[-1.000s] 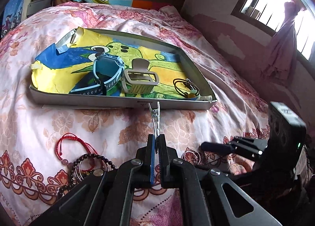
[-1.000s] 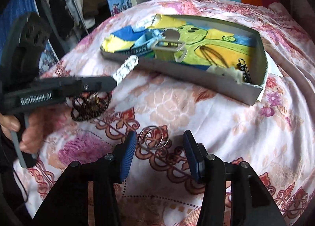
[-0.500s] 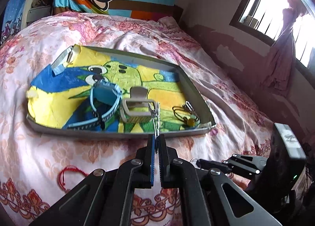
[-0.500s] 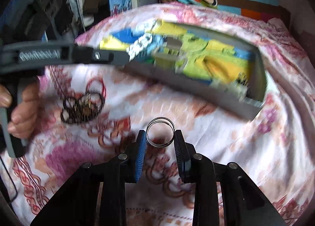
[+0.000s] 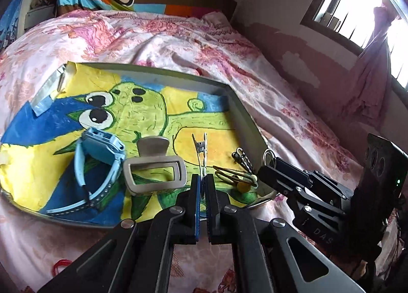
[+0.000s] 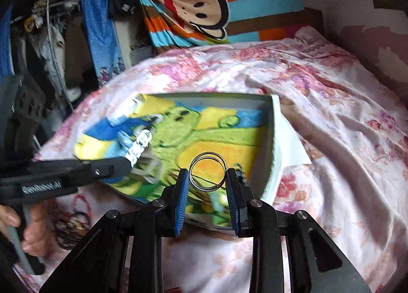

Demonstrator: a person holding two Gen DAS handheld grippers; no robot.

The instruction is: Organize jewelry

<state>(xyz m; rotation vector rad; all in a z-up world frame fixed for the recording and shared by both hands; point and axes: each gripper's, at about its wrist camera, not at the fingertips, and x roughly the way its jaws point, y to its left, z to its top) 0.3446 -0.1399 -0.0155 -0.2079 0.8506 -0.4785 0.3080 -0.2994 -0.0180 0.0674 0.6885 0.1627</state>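
Observation:
A grey tray lined with a cartoon picture lies on the bed. It holds a blue watch, a beige claw clip, thin hair ties and a dark clasp. My left gripper is shut on a slim silver hair clip, which hangs over the tray's near part. My right gripper is shut on a set of thin metal rings, held above the tray's near right corner. The right wrist view also shows the left gripper with its clip.
A flowered pink bedspread covers the bed. Dark bead bracelets and a red cord bracelet lie on it near the tray's front. A hand grips the left tool. There is a striped monkey blanket at the head and a window to the right.
Both grippers moved forward from the bedspread to over the tray. The right gripper closed on the metal rings and lifted them off the bed. The left kept its clip.

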